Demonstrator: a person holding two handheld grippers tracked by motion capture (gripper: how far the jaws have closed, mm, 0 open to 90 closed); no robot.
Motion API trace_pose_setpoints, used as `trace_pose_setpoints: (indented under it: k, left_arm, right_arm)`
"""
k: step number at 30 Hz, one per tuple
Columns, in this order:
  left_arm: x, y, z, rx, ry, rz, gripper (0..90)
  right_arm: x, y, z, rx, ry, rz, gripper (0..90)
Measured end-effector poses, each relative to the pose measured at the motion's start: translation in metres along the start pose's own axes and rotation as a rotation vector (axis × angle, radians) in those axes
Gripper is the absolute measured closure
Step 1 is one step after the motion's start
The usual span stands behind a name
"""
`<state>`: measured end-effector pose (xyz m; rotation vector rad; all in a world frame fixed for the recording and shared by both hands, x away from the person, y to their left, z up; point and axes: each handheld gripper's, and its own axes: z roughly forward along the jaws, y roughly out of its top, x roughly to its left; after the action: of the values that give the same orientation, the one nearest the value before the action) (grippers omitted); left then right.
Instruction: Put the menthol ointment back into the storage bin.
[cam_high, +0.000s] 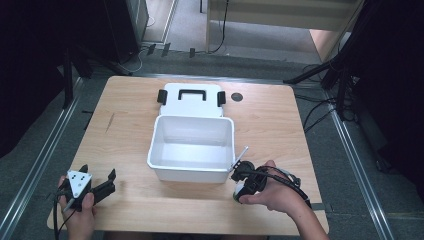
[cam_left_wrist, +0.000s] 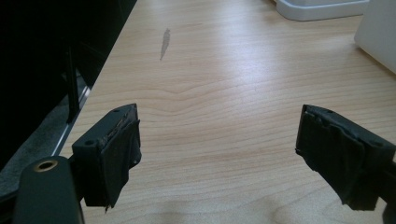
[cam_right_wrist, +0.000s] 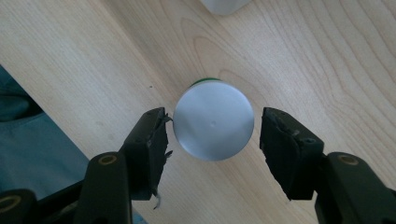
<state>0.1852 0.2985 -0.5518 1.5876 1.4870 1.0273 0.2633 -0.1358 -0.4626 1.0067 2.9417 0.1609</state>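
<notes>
A small upright container with a round white cap (cam_right_wrist: 214, 112) and a green edge under the cap stands on the wooden table (cam_right_wrist: 327, 56), seen from above. My right gripper (cam_right_wrist: 212, 137) points down over it with one jaw on each side of the cap. A thin gap shows at each pad, so the jaws are not pressing. In the high view the right gripper (cam_high: 241, 184) is at the front right, just off the corner of the white box (cam_high: 160, 150). My left gripper (cam_left_wrist: 219, 135) is open over bare wood, at the front left (cam_high: 98, 175).
The white box is open and empty at the table's middle. Its lid (cam_high: 192, 102), with a black handle and two black latches, lies flat behind it. A round dark hole (cam_high: 237, 97) sits to the right of the lid. The table's front edge runs close to both hands.
</notes>
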Motion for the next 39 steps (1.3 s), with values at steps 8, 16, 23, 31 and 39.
trace_pose_setpoints:
  k: [8,16,23,31,39]
  left_arm:
    - [0.0,0.0,0.0,0.003,-0.004,0.002,14.7]
    - [0.0,0.0,0.0,0.008,-0.004,0.005,14.7]
    - [0.0,0.0,0.0,0.011,-0.005,0.005,14.6]
    - [0.0,0.0,0.001,0.012,-0.005,0.003,14.6]
    - [0.001,0.001,0.001,0.015,-0.007,0.004,14.6]
  right_arm:
    - [0.001,0.004,0.003,0.004,-0.012,-0.007,47.0]
    - [0.002,0.006,0.008,0.022,-0.011,-0.018,51.3]
    - [0.001,0.006,0.008,0.031,-0.01,-0.009,51.6]
    - [0.0,0.005,0.001,0.032,-0.004,-0.01,51.7]
    - [0.0,0.004,-0.008,0.033,0.007,-0.021,51.7]
